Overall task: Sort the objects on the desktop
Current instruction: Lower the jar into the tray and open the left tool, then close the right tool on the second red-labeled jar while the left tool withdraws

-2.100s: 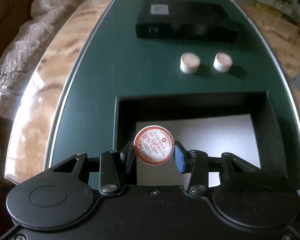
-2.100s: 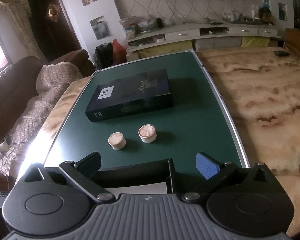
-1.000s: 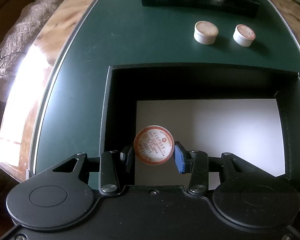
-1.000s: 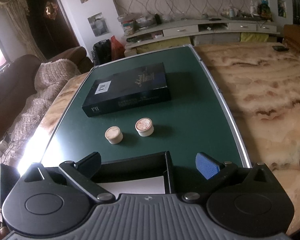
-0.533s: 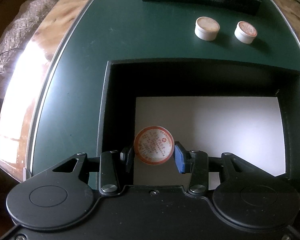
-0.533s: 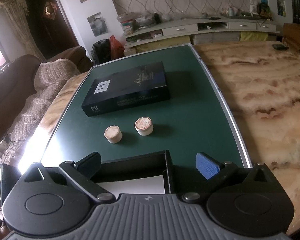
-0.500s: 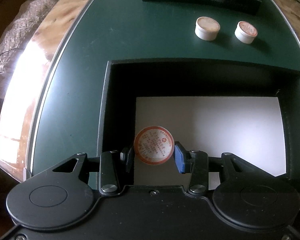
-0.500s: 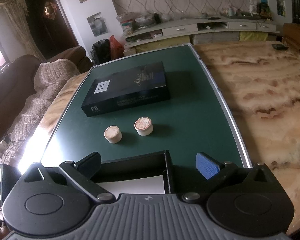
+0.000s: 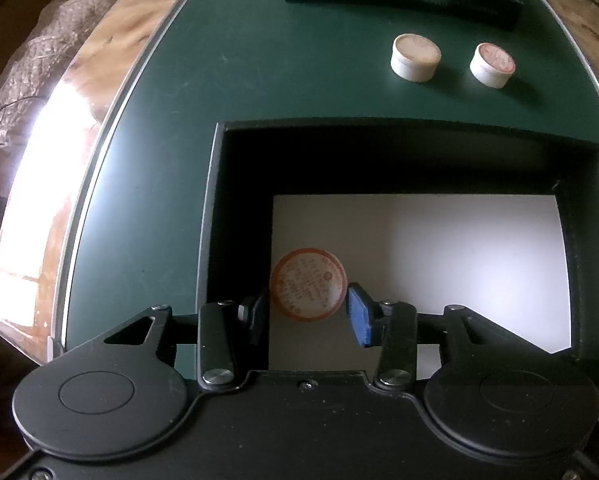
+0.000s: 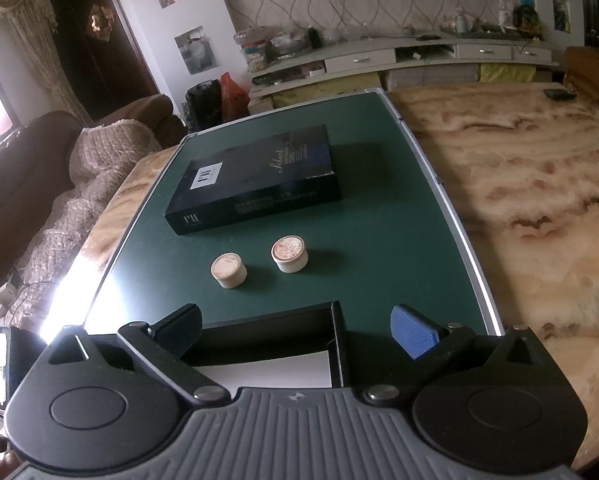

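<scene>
Your left tool (image 9: 308,307) sits over black box (image 9: 215,200), jaws parted; small round jar (image 9: 308,290) between them, right pad just clear. Your right tool (image 10: 297,330) wide open, empty.

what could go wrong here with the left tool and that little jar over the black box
1. The left tool looks just opened: a gap shows beside its blue pad, so the jar may drop and roll on the box's white floor.
2. The jar sits close to the box's left wall, so it could clip it or land tilted.
3. Two more jars wait near the box edge; a hasty reach may knock them.
</scene>
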{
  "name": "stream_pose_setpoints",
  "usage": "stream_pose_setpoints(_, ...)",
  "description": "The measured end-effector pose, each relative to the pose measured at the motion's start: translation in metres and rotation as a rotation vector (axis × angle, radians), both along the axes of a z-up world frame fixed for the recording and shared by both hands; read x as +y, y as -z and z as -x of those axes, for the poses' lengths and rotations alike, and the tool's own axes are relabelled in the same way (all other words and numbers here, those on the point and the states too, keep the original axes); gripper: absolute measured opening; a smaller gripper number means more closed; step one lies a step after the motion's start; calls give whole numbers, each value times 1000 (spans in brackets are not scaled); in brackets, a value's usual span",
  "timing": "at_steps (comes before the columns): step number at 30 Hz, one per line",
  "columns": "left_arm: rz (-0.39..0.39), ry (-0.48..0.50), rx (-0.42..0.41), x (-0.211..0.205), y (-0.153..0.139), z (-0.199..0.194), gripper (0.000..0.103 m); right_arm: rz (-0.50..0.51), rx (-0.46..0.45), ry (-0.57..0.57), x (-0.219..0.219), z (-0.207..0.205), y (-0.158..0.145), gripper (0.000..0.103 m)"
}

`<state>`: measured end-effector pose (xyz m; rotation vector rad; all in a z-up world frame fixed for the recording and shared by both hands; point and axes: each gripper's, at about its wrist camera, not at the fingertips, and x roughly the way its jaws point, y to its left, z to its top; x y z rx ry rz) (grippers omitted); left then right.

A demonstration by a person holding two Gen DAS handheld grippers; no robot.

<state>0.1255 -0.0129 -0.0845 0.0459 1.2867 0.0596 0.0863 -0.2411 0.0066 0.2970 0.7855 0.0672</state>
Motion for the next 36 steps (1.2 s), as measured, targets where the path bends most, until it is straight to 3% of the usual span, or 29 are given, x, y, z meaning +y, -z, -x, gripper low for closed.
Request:
stream_pose_setpoints(8,4,7,-30,1,-15,4,50,-4,-4,1,-1,-1,-2,103)
stream_pose_setpoints(13,1,23,-93,3,-38,19,53,9,-6,5,-3,-3,-3,103)
stream_pose_setpoints(21,99,-5,-208,24,-84,49,57,35,11,36,-10,-20,-5,103)
stream_pose_setpoints(27,47,5,-251,20,-86,63,57,77,76,33,-9,-52,9,103)
stream_pose_setpoints(36,88,19,-261,25,-84,72,60,108,177,-35,11,-119,34,103)
